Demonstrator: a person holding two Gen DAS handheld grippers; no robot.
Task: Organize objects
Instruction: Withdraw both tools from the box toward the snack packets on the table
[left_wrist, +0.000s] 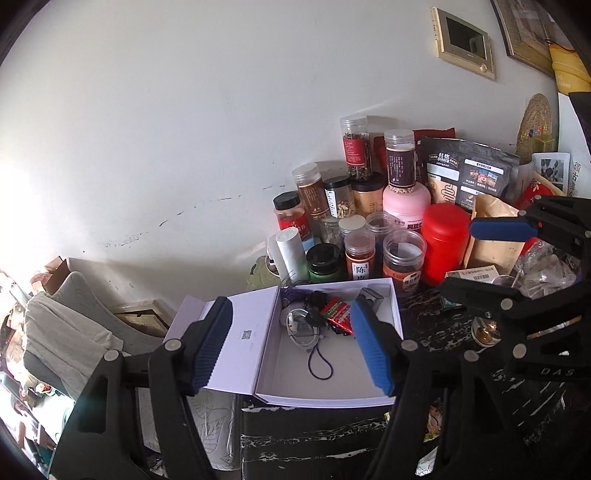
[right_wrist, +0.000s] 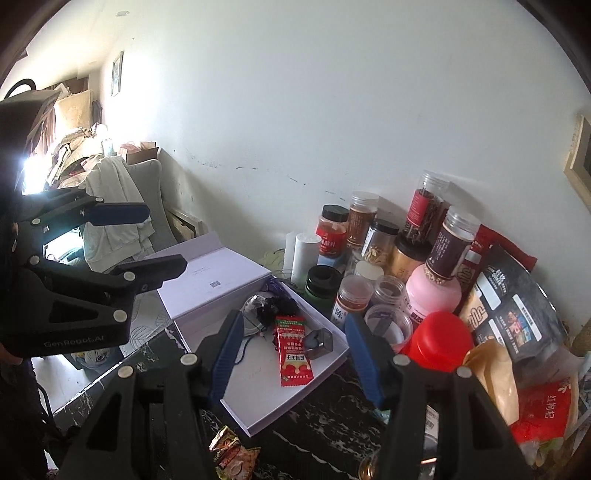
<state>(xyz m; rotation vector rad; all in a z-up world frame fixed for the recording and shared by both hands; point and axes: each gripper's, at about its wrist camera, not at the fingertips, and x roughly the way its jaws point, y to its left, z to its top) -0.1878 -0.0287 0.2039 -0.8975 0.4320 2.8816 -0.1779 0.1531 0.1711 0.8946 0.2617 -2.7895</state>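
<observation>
Tools (left_wrist: 291, 347) (right_wrist: 295, 360) gaping, box (left_wrist: 334, 373) corners hidden — empty-jawed

Hidden, cropped and unreadable parts

The snack packet (right_wrist: 232, 455) at the bottom of the right wrist view is half covered by gripper fingers; the jar labels (left_wrist: 359, 272) are too small to read; the framed picture (left_wrist: 524, 29) runs off the top edge.
</observation>
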